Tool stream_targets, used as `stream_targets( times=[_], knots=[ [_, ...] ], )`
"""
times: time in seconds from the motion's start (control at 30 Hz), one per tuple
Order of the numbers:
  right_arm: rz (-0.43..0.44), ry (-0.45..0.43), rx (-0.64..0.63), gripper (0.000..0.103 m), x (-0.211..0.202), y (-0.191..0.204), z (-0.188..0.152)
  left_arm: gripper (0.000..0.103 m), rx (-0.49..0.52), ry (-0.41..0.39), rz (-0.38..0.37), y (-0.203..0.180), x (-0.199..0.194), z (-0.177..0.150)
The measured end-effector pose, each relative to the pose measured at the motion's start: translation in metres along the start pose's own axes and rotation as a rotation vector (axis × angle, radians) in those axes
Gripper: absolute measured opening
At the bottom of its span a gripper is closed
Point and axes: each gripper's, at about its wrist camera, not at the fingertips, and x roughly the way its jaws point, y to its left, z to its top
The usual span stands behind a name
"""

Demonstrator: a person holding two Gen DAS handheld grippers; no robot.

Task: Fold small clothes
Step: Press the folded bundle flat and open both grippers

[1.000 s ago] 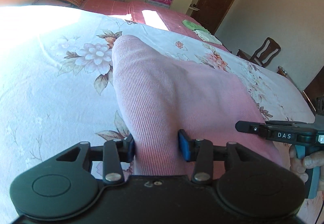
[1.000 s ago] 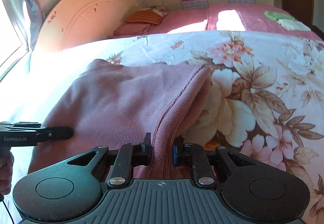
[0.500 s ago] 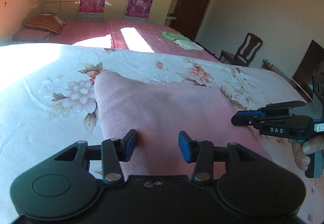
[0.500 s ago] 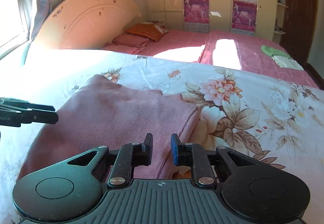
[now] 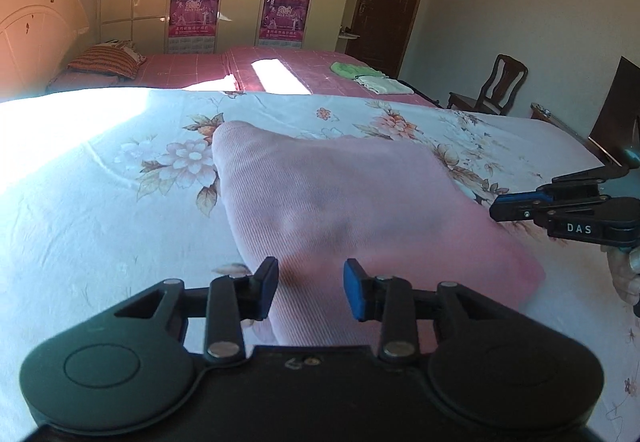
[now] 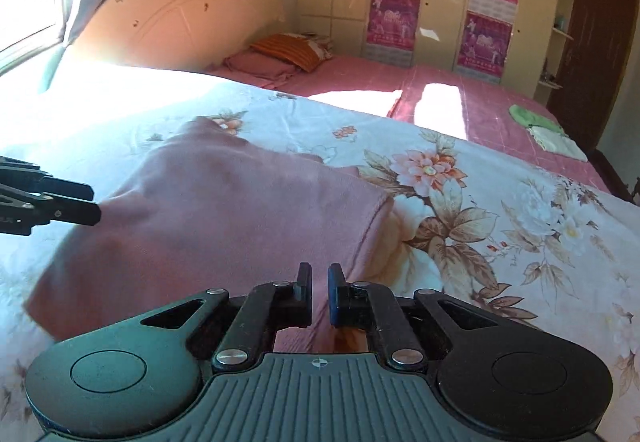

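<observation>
A pink knit garment (image 5: 340,194) lies folded flat on the floral bedsheet (image 5: 100,202). My left gripper (image 5: 311,282) hovers above its near left edge; its jaws are closing, still well apart, with nothing gripped between them. In the right wrist view the same garment (image 6: 240,210) lies on the sheet (image 6: 500,242). My right gripper (image 6: 319,282) hangs over its near right corner, jaws closing to a narrow gap that holds no cloth. Each gripper shows in the other's view: the right gripper (image 5: 496,208) at the garment's right side, the left gripper (image 6: 94,202) at its left side.
Behind the sheet lies a pink mattress with a green cloth (image 5: 352,68) and a white cloth (image 5: 384,84) on it, and a striped pillow (image 5: 104,60) by the headboard (image 6: 180,22). A wooden chair (image 5: 496,84) stands at the right wall. A hand (image 5: 624,274) holds the right gripper.
Both grippers let go of the garment's near edge and rose back from it. The cloth dropped flat onto the sheet. Both pairs of jaws have narrowed.
</observation>
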Motion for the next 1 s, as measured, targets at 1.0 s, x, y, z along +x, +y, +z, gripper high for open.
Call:
stream_targets(
  times=[1.0],
  knots=[
    [-0.044,0.082,0.083,0.000,-0.012,0.005,-0.071,0.041,-0.075,0.077,0.179,-0.023,-0.020,-0.064]
  ],
)
